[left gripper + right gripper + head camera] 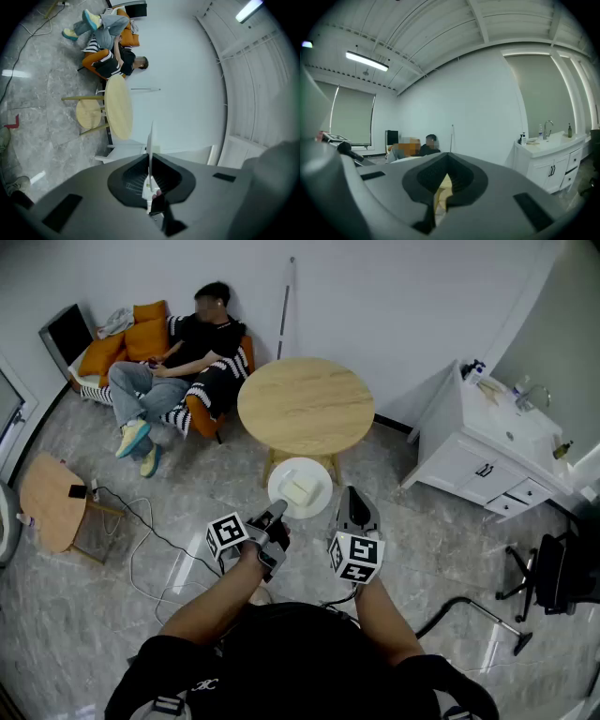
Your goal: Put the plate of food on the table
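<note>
Table: pale wood top, matt, fine even grain. Plate: white, smooth, slight sheen. Floor: grey marble-look tile, polished, reflecting light. Cabinet: white, smooth painted finish. Cushions: orange cloth, soft, matt.

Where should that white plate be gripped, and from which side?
Pinch the thin near rim of the plate from the carrier's side. It is flat with food at its centre, so only the edge fits between jaws; the left gripper holds it there.
</note>
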Demonstrator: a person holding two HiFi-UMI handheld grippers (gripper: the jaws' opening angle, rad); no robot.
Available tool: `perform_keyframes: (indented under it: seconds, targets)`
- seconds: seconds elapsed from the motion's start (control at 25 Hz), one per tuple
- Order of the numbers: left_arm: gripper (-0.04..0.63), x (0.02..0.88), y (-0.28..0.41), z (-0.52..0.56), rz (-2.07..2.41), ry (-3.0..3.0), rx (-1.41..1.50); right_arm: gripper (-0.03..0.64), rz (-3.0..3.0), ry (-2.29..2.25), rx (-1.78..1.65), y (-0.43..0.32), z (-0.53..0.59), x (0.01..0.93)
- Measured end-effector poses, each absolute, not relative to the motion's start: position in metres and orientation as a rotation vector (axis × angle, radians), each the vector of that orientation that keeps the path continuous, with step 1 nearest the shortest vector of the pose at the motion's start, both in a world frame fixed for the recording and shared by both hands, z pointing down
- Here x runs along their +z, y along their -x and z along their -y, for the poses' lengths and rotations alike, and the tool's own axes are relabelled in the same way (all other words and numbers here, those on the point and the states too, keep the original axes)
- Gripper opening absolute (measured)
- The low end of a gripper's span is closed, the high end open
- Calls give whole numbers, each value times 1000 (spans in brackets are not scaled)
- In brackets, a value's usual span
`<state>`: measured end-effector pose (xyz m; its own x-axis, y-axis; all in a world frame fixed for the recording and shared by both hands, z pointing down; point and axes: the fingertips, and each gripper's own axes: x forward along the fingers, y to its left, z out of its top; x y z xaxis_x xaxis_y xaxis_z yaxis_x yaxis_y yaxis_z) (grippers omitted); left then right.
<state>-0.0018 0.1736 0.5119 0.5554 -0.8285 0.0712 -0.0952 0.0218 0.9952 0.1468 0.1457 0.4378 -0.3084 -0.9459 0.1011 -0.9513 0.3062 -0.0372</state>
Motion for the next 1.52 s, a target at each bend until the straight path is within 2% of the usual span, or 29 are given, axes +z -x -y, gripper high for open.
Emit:
perform_keyframes:
  seconds: [0.96,1.52]
  targets:
    - [23,518,2,-168,809,-1456,-668,3,2456,-1837,132,-142,-149,445]
    - [23,517,44,-158,773,-1470,-656,3,2412,-1900,55,-101,-144,438]
